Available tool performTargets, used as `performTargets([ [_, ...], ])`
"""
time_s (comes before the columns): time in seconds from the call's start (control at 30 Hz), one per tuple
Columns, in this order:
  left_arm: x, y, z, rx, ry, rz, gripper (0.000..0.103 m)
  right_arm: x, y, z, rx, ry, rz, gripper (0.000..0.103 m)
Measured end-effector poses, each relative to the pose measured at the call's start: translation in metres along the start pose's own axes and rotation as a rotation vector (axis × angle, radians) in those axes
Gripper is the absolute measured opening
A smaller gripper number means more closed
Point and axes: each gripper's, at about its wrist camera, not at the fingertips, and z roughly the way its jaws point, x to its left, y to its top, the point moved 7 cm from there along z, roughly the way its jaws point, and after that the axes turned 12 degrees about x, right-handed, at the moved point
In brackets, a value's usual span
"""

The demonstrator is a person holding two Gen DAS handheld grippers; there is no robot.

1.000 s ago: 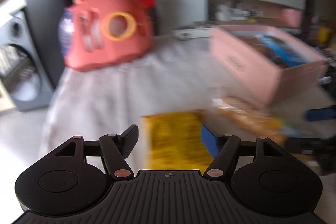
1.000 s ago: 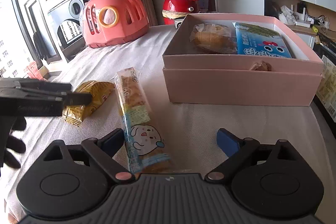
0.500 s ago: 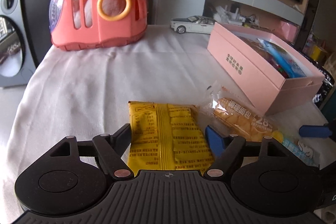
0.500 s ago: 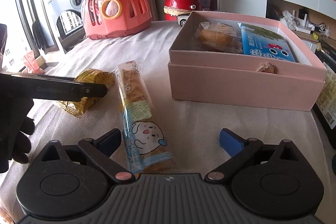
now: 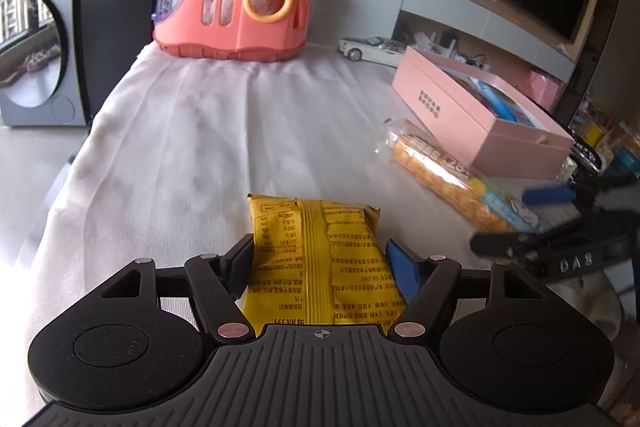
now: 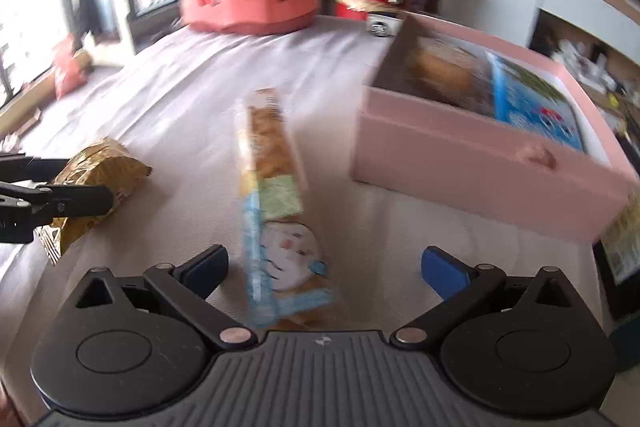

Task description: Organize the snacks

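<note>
1. We see the left gripper [image 5: 322,259] held low and level over the white cloth-covered table [image 5: 192,131]; its jaws sit against both sides of a crinkled yellow foil snack packet [image 5: 320,259], so we read it as clamped on that packet.
2. The right gripper [image 6: 324,267] tilts down towards the table, its jaws spread wide and holding nothing; this view is blurred.
3. A long clear-wrapped bar of golden biscuits with a blue cartoon-face end [image 6: 276,195] lies flat on the cloth, its near end between the right gripper's spread fingers, touching neither.
4. The open pink cardboard box [image 6: 472,171] stands just right of that bar; it holds a brown pastry packet [image 6: 444,71] and a blue packet [image 6: 532,103].
</note>
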Motion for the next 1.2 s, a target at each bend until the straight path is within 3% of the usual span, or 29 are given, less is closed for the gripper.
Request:
performTargets([
  [0.13,-0.01,-0.005,0.002,-0.012,0.061,0.059,0.076,0.013,0.017,-0.006,-0.041,-0.05,-0.048,0.103],
  [0.3,-0.013,-0.011,-0.001,-0.011,0.072,0.09,0.076,0.02,0.036,0.01,-0.016,0.003,-0.014,0.102],
  [0.4,-0.012,-0.014,-0.002,-0.029,0.069,0.093,0.076,0.019,0.04,0.021,0.034,0.017,0.007,0.096],
  [0.47,-0.012,-0.014,-0.002,-0.034,0.066,0.092,0.076,0.022,0.038,0.02,0.065,0.065,0.029,0.093],
  [0.57,-0.012,-0.014,-0.002,-0.04,0.064,0.09,0.076,0.032,0.033,0.007,0.09,0.221,0.023,0.091],
  [0.63,-0.012,-0.014,-0.002,-0.042,0.064,0.089,0.076,0.035,0.033,-0.004,0.08,0.26,0.022,0.087],
  [0.77,-0.011,-0.015,-0.003,-0.044,0.059,0.086,0.076,0.037,0.041,-0.007,0.028,0.123,-0.021,0.076],
  [0.87,-0.011,-0.015,-0.003,-0.044,0.059,0.086,0.076,0.039,0.048,0.004,0.035,0.073,-0.034,0.068],
  [0.97,-0.011,-0.015,-0.003,-0.044,0.057,0.085,0.076,0.04,0.048,0.018,0.063,0.058,-0.035,0.051],
  [1.0,-0.011,-0.014,-0.003,-0.045,0.056,0.085,0.076,0.04,0.047,0.018,0.055,0.057,-0.029,0.051],
  [1.07,-0.01,-0.014,-0.003,-0.045,0.054,0.084,0.076,0.04,0.046,0.014,0.05,0.047,-0.026,0.035],
  [1.2,-0.01,-0.014,-0.003,-0.045,0.056,0.086,0.076,0.039,0.034,-0.002,0.068,0.112,-0.025,0.03],
])
